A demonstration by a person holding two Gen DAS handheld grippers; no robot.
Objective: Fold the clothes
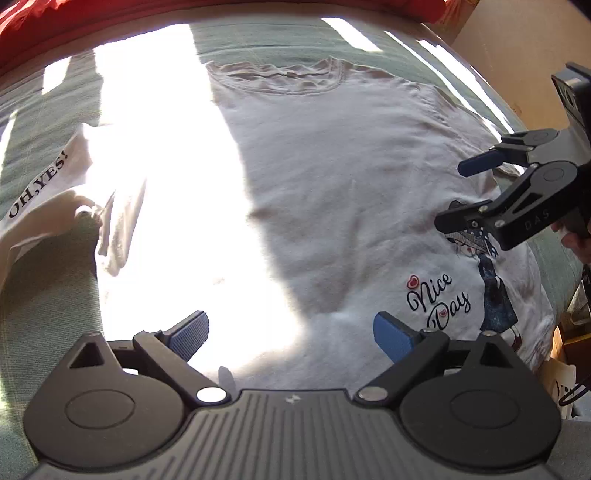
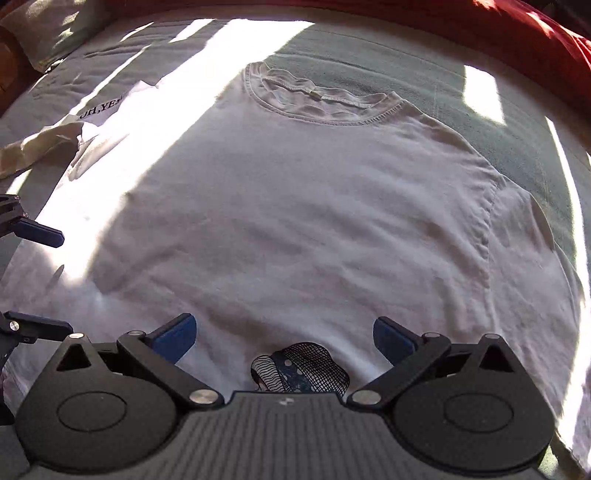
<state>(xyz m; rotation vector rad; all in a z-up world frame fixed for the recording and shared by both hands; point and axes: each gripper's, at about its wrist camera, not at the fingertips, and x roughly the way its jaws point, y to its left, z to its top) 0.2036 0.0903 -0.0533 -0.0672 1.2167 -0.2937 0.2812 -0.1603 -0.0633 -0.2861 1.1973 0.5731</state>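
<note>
shirt: white T-shirt (image 2: 295, 221) spread flat, front up, on green bed cover (image 1: 48, 332); collar (image 2: 321, 99) at far end, hem end toward both cameras; print with "Nice Day" lettering (image 1: 437, 301) near the hem, on the right gripper's side.
fold state: no fold line visible on the body; sleeve (image 2: 524, 236) lying out to the side; fits either a shirt laid out for folding or one opened back up, cannot tell which.
left gripper: left gripper (image 1: 291, 334) spread wide, nothing between the pads, over the hem area in the sunlit patch.
right gripper: right gripper (image 2: 284, 338) also spread wide, holding nothing, low over the printed figure (image 2: 301, 367); contact with cloth not clear.
risk 1: glare strip (image 1: 162, 184) washes out the left half of the shirt; edge and left sleeve hard to see there, so a pinch could miss the hem or catch only one layer.
risk 2: thin, wrinkled cloth; a one-layer grab would drag the top away from the back and bunch the fold.
risk 3: both grippers close at the hem end; uneven lift would skew the shirt, and fingers could clash.
risk 4: pads could snag the bed cover along with the shirt.
nearby: second light garment with "OH,YES!" text (image 1: 37, 184) crumpled just beside the left sleeve side, may overlap the shirt edge, hidden by glare; could get caught in a fold.
surroundings: red blanket (image 1: 221, 5) along the far edge, well apart; brown cardboard (image 1: 517, 55) to the right, off the bed.
</note>
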